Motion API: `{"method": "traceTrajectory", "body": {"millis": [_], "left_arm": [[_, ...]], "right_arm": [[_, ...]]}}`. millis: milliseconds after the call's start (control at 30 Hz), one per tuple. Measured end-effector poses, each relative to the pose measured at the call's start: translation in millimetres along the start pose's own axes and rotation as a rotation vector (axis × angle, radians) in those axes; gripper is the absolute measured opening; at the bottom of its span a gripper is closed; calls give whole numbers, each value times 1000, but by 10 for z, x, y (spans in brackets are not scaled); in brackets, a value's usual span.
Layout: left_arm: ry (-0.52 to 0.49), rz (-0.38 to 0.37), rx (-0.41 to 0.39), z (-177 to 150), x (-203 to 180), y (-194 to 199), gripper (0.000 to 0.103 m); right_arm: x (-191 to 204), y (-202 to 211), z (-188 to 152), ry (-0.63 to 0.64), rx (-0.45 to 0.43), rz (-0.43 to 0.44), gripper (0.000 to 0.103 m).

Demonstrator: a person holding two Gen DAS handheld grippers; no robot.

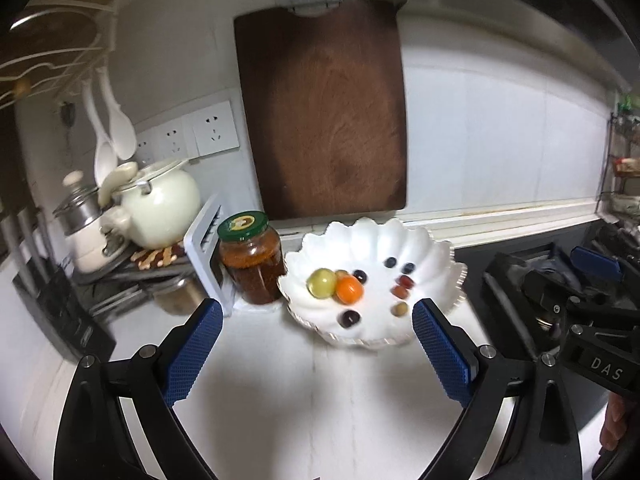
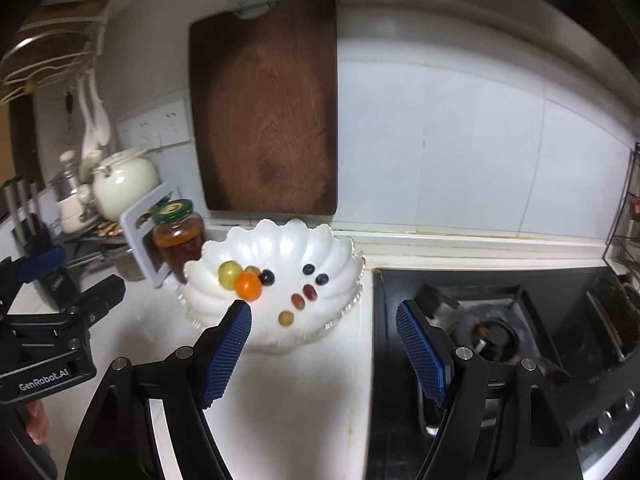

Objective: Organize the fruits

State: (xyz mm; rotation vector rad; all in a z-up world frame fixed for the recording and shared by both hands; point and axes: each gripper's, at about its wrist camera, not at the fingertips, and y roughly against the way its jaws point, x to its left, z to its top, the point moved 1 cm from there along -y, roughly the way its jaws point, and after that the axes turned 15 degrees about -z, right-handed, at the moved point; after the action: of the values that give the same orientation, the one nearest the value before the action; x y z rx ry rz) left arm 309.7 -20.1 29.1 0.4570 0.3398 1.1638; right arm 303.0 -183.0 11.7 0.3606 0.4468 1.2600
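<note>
Left wrist view: the left gripper (image 1: 316, 316) hangs over the white counter (image 1: 280, 380), its blue-padded jaws spread wide with nothing between them
Right wrist view: the right gripper (image 2: 324, 314) is likewise released and grasps nothing; its left pad overlaps the near rim of the bowl in the picture, its right pad sits over the black stove (image 2: 500, 320)
Bowl: a white scalloped bowl (image 1: 432, 248) stands on the counter at the back, just beside the stove's left edge
Fruits: all lie inside the bowl
Left cluster: a green fruit (image 1: 321, 283) and an orange fruit (image 1: 349, 289) touch each other, with a dark grape (image 1: 360, 276) just behind to the right
Right group: two blueberries (image 1: 400, 265) sit toward the back, two reddish fruits (image 1: 402, 286) below them, a small olive-coloured one (image 1: 399, 309) nearest the front
Front: a dark round fruit (image 1: 349, 319) lies alone near the front; the right wrist view hides it behind the pad
Jar: a glass jar with a green lid (image 1: 251, 258) stands just left of the bowl
Wall: a brown cutting board (image 1: 324, 120) leans upright behind the bowl
Far left: a cream pot (image 1: 160, 204) sits on a cluttered rack
</note>
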Motion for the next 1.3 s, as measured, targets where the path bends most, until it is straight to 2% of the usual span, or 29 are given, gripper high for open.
{"method": "traceTrajectory", "body": {"millis": [367, 633, 867, 967, 1300], "left_arm": [[11, -13, -94, -532, -361, 1137, 103], [5, -24, -137, -789, -602, 1761, 103], [-5, -24, -167, -975, -749, 2160, 103], [0, -29, -168, -1053, -790, 2306, 103], [1, -50, -180, -1253, -931, 2633, 103]], "right_arm": [[-305, 1169, -544, 7, -95, -38, 80], [-464, 1814, -878, 0, -126, -58, 80], [-578, 2215, -1121, -11, -135, -72, 80], [-613, 2355, -1208, -21, -124, -53, 80], [-706, 2748, -1432, -43, -145, -53, 80]]}}
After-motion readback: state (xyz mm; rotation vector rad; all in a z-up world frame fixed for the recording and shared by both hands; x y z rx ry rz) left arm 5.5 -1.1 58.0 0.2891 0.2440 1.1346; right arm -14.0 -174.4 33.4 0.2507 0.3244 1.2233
